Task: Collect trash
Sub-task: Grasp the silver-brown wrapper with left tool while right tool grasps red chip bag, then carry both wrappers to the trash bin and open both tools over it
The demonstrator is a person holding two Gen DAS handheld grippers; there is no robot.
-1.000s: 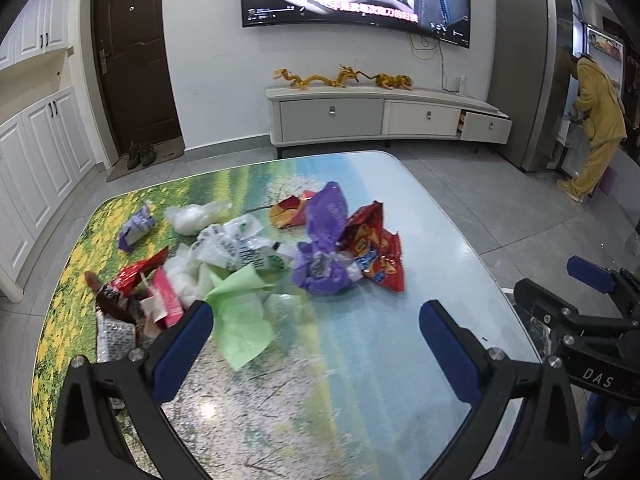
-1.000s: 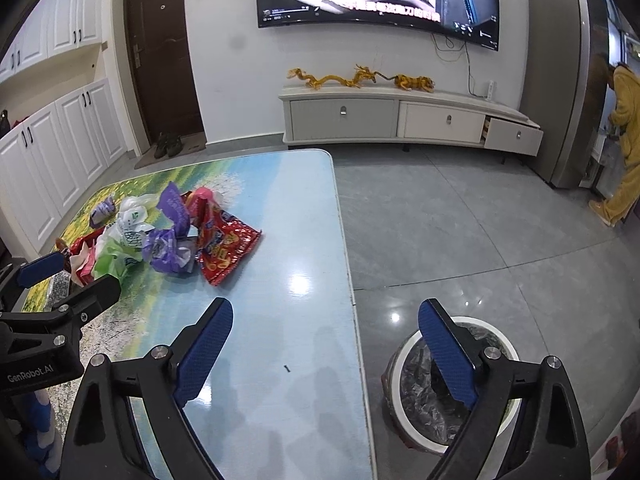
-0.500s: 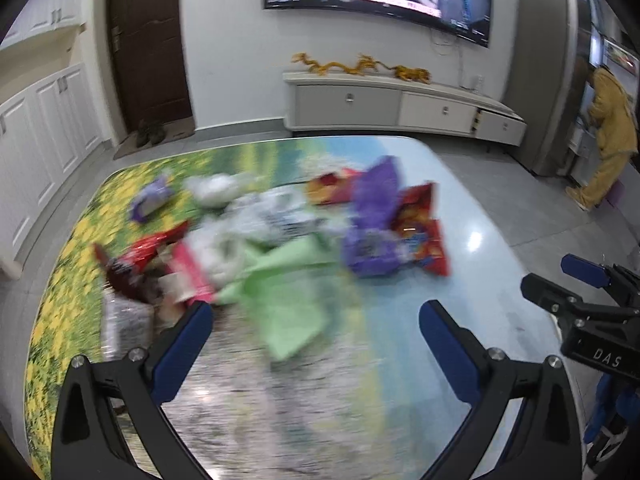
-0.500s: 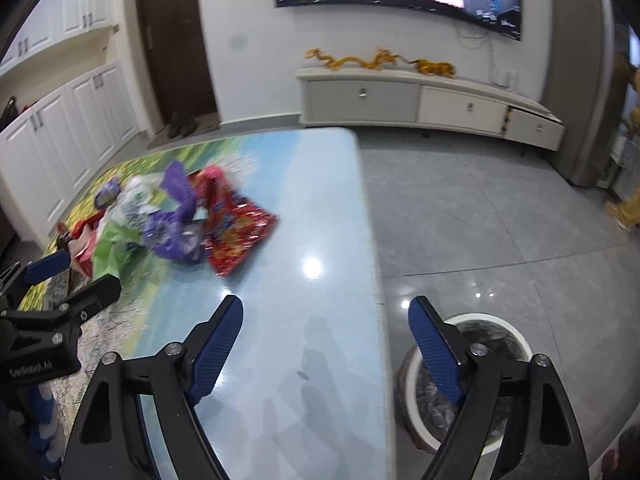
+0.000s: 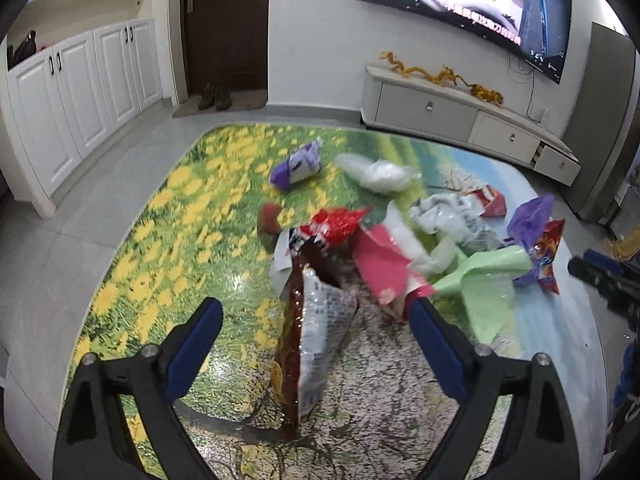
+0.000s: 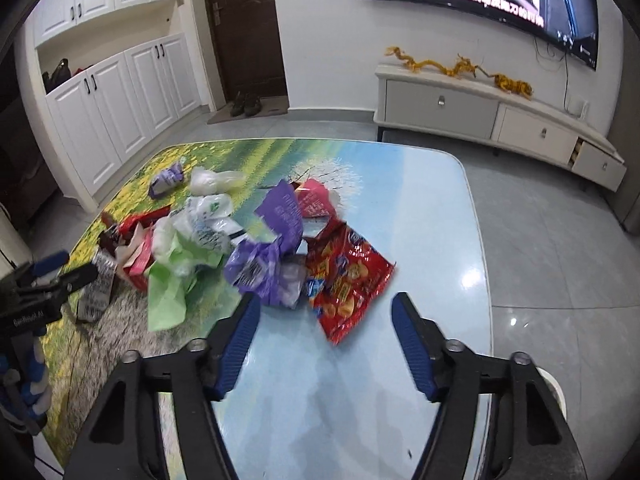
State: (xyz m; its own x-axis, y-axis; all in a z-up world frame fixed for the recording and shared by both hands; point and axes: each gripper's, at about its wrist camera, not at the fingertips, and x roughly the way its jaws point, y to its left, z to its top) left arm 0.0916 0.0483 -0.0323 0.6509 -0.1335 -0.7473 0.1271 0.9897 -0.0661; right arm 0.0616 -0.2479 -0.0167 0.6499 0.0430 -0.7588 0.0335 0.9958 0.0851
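Observation:
A heap of trash lies on the landscape-print table (image 5: pixel 168 208). My left gripper (image 5: pixel 316 320) is open, its jaws on either side of a brown and silver wrapper (image 5: pixel 312 332); behind it lie a red wrapper (image 5: pixel 336 224), a pink packet (image 5: pixel 380 264), a green bag (image 5: pixel 484 284) and a small purple packet (image 5: pixel 296 166). My right gripper (image 6: pixel 326 320) is open just in front of a red snack bag (image 6: pixel 348 276) and a purple bag (image 6: pixel 268 256). The left gripper also shows at the left edge of the right wrist view (image 6: pixel 44 280).
A white bin (image 6: pixel 554 390) peeks out on the floor at the table's right edge. A white TV cabinet (image 6: pixel 496 116) stands at the far wall, white cupboards (image 5: pixel 80 92) on the left, shoes (image 5: pixel 216 96) by the dark door.
Both grippers have swung left and come closer to the heap. The left one now straddles the brown and silver wrapper; the right one has left the bin and faces the red snack bag.

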